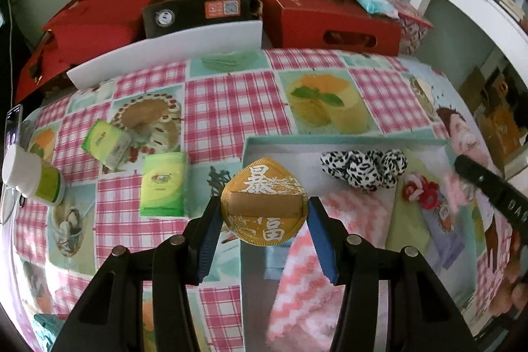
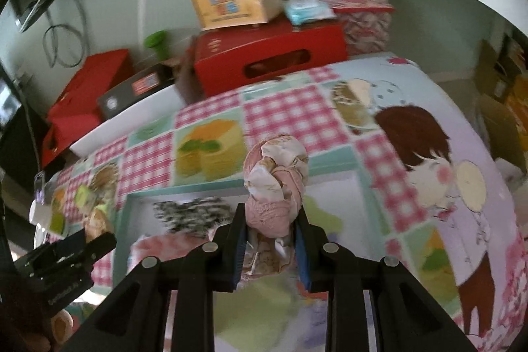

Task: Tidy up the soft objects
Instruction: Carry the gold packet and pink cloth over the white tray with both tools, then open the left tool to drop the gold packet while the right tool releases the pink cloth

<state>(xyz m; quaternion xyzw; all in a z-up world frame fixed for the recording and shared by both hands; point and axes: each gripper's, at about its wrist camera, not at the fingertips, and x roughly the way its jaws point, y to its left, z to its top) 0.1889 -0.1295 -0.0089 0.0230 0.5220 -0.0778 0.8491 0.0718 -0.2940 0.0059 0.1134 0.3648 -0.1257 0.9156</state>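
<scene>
Counter [image 1: 227,108]: covered by a patchwork cloth of pink gingham and dessert prints
Box [image 1: 346,142]: shallow, teal-rimmed, open, on the counter at 4 o'clock in the left wrist view
Box contents: pink zigzag cloth [image 1: 307,282] at 6 o'clock; pale green cloth [image 1: 404,220] at its 2 o'clock; black-and-white spotted roll [image 1: 363,169] along the far wall
Tissue packs: one green pack [image 1: 163,183] at 9 o'clock of the box, well apart; a second [image 1: 105,144] further at 10 o'clock
Left gripper [image 1: 264,216]: fingers about half spread, clamped on a gold round pad [image 1: 264,200] above the box's near-left edge
Right gripper [image 2: 270,230]: fingers narrowly spread, gripping a pink bundled cloth [image 2: 275,180] above the box
</scene>
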